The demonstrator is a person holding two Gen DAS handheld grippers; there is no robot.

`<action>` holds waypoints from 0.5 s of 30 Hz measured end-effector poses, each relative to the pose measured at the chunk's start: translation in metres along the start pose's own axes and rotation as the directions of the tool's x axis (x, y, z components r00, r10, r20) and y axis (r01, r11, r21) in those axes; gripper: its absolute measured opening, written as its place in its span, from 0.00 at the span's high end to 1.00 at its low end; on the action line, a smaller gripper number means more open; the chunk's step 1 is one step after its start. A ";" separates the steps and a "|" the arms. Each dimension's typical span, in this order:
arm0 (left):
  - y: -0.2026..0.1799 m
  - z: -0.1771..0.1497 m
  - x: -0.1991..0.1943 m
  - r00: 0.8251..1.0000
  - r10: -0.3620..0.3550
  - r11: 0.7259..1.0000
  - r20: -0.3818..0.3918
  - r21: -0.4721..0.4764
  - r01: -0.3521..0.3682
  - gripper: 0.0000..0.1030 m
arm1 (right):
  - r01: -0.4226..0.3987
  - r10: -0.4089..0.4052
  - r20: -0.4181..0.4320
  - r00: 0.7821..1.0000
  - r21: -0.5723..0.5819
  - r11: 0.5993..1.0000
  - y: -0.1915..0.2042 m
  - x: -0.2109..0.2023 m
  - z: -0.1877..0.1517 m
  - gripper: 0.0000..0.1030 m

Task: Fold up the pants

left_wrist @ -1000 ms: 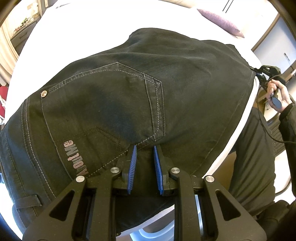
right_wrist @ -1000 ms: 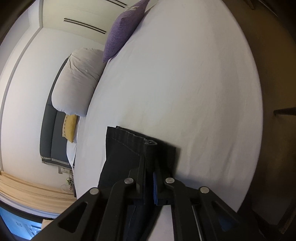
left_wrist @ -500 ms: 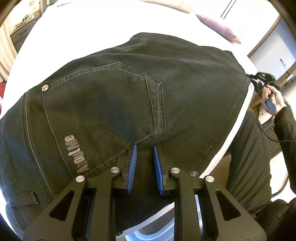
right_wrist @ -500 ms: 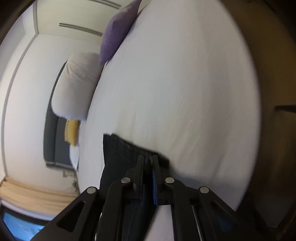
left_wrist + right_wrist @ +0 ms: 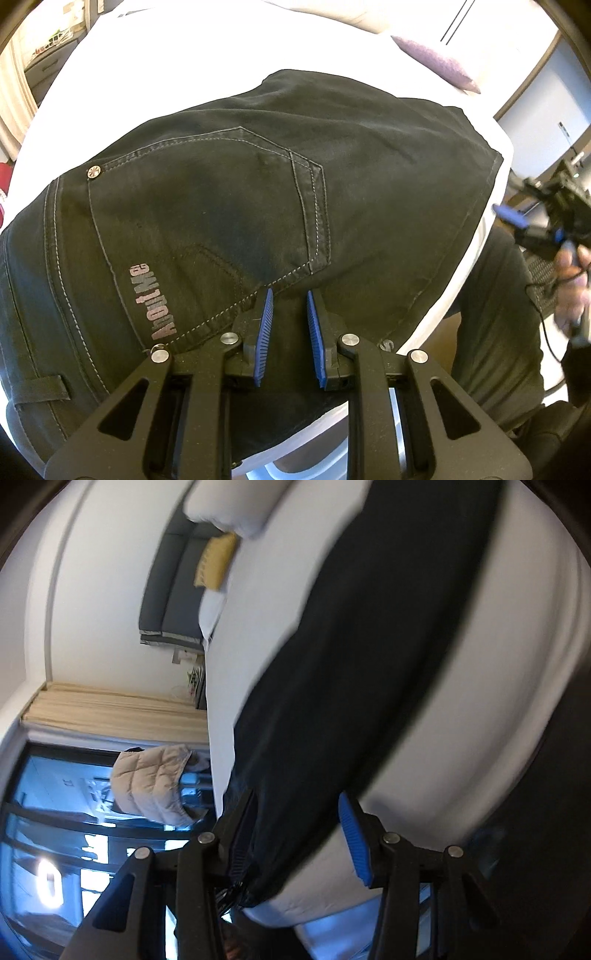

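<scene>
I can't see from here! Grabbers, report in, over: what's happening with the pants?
Left gripper open, hovering over the pants near the back pocket. Right gripper open, pant leg lying between its fingers. Pants spread on the white bed. Nothing in the way.

Pants (image 5: pixel 229 206) flat on the bed (image 5: pixel 177 70), pillow (image 5: pixel 436 64) behind, near its far edge.

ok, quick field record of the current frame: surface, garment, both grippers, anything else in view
surface: white bed
garment: black pants lying flat on the bed, back pocket up
left gripper: open, low over the pants just below the pocket; contact unclear
right gripper: open, jaws wide, pants between them but not clamped; view blurred
other: purple pillow at the far end of the bed; yellow cushion against the headboard
</scene>
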State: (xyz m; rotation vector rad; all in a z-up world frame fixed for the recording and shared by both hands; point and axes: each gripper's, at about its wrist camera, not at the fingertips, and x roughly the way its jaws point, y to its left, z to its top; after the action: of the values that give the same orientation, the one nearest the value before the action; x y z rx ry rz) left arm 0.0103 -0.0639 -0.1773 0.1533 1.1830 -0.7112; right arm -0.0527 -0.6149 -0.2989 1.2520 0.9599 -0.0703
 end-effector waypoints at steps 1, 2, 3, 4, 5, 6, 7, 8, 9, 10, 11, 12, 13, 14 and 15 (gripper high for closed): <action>0.001 -0.001 -0.001 1.000 -0.003 1.000 0.001 -0.001 0.003 0.82 | -0.016 0.016 -0.005 1.000 0.025 1.000 -0.004 0.003 -0.001 0.51; 0.001 0.000 -0.001 1.000 -0.005 1.000 0.001 -0.003 0.005 0.82 | -0.025 0.026 -0.004 1.000 0.037 0.999 -0.005 0.004 -0.002 0.51; 0.002 -0.001 -0.002 1.000 -0.008 1.000 0.004 -0.008 0.008 0.82 | -0.025 0.025 -0.002 1.000 0.039 0.999 -0.004 0.005 -0.001 0.51; 0.003 -0.002 -0.002 1.000 -0.012 1.000 0.008 -0.014 0.012 0.82 | -0.022 0.023 -0.005 1.000 0.038 0.999 -0.004 0.005 0.000 0.51; 0.003 -0.002 -0.002 1.000 -0.014 1.000 0.011 -0.018 0.014 0.82 | -0.024 0.024 -0.009 1.000 0.045 0.999 -0.005 0.005 0.001 0.51; 0.003 -0.002 -0.002 1.000 -0.014 1.000 0.013 -0.021 0.015 0.82 | -0.029 0.030 -0.010 1.000 0.057 0.998 -0.005 0.006 0.003 0.51; 0.003 -0.002 -0.002 1.000 -0.014 1.000 0.015 -0.023 0.014 0.82 | -0.035 0.036 -0.012 0.999 0.068 0.997 -0.005 0.008 0.006 0.51; 0.003 -0.002 -0.002 1.000 -0.012 1.000 0.016 -0.022 0.012 0.82 | -0.034 0.036 -0.014 0.999 0.073 0.997 -0.006 0.008 0.008 0.51; 0.003 -0.003 -0.002 1.000 -0.011 1.000 0.017 -0.020 0.011 0.82 | -0.034 0.035 -0.014 0.999 0.078 0.996 -0.007 0.009 0.008 0.51; 0.003 -0.003 -0.002 1.000 -0.012 1.000 0.017 -0.020 0.012 0.82 | -0.035 0.036 -0.014 0.999 0.085 0.996 -0.009 0.010 0.008 0.52; 0.003 -0.003 -0.002 1.000 -0.013 1.000 0.016 -0.021 0.013 0.82 | -0.040 0.041 -0.015 0.999 0.092 0.995 -0.009 0.010 0.008 0.52; 0.003 -0.003 -0.001 1.000 -0.014 1.000 0.014 -0.020 0.014 0.82 | -0.042 0.043 -0.013 0.999 0.093 0.995 -0.008 0.009 0.008 0.52; 0.003 -0.003 -0.002 1.000 -0.014 1.000 0.012 -0.019 0.015 0.82 | -0.037 0.038 -0.005 0.999 0.090 0.995 -0.006 0.007 0.007 0.53; 0.003 -0.002 -0.001 1.000 -0.015 1.000 0.011 -0.019 0.015 0.82 | -0.040 0.040 0.000 0.999 0.085 0.996 -0.004 0.005 0.006 0.53; 0.003 -0.002 -0.001 1.000 -0.014 1.000 0.010 -0.021 0.014 0.82 | -0.048 0.048 0.000 0.999 0.080 0.996 0.000 0.004 0.007 0.53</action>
State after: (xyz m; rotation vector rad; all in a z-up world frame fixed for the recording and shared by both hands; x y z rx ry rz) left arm 0.0104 -0.0602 -0.1778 0.1237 1.1834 -0.7110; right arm -0.0463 -0.6186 -0.3016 1.3479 0.9356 -0.0705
